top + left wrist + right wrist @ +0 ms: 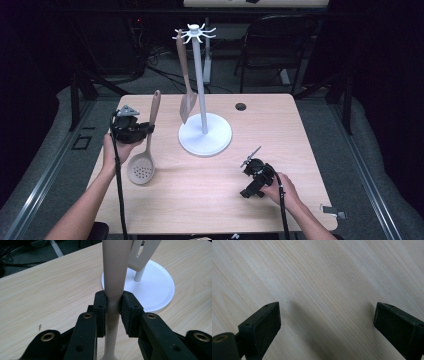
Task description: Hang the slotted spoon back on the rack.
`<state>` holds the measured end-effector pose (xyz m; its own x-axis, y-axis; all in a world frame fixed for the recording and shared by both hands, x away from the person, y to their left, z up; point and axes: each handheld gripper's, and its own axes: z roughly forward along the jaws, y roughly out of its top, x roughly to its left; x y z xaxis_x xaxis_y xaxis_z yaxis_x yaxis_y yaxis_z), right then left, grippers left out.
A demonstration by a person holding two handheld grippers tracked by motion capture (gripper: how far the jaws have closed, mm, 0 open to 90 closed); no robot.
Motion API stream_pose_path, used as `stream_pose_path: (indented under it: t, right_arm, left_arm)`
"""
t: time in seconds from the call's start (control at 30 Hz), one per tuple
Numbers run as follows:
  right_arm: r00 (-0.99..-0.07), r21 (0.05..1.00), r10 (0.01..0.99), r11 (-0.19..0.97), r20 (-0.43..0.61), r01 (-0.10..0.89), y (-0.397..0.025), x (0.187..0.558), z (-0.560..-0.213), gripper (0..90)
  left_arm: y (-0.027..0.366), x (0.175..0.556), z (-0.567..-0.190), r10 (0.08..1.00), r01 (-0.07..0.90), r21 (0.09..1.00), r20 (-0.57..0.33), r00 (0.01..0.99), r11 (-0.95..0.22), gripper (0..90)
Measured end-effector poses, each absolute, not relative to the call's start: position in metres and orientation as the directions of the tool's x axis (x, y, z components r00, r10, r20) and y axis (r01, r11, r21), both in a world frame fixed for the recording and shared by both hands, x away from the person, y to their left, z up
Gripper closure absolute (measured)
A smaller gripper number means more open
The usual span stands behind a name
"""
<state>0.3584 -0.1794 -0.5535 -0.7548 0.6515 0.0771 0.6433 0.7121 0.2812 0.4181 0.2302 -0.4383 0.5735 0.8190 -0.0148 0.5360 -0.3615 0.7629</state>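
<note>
Brown spatula [186, 80] hanging on white rack [204, 131], left gripper [141, 129] squeezing slotted spoon [145, 150] handle (bowl by the table), right gripper [252, 176] wide open, holding nothing

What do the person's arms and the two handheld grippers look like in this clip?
Both forearms are bare, with no sleeves in view. The left gripper is black, carries a grey three-cornered plate on top and trails a black cable. The right gripper is also black with its own black cable. Up close, the jaws are black blocks with brass-coloured pivot rings.
</note>
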Motion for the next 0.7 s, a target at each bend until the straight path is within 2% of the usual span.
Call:
stream_pose_path:
  t: [0.7]
  right_arm:
    - [-0.757, 0.278, 0.649, 0.715, 0.077, 0.641, -0.179, 0.359, -0.554, 6.8]
  left_arm:
    - [0.213, 0.425, -0.402, 0.798, 0.443, 0.813, 0.043, 0.601, -0.378, 75.1]
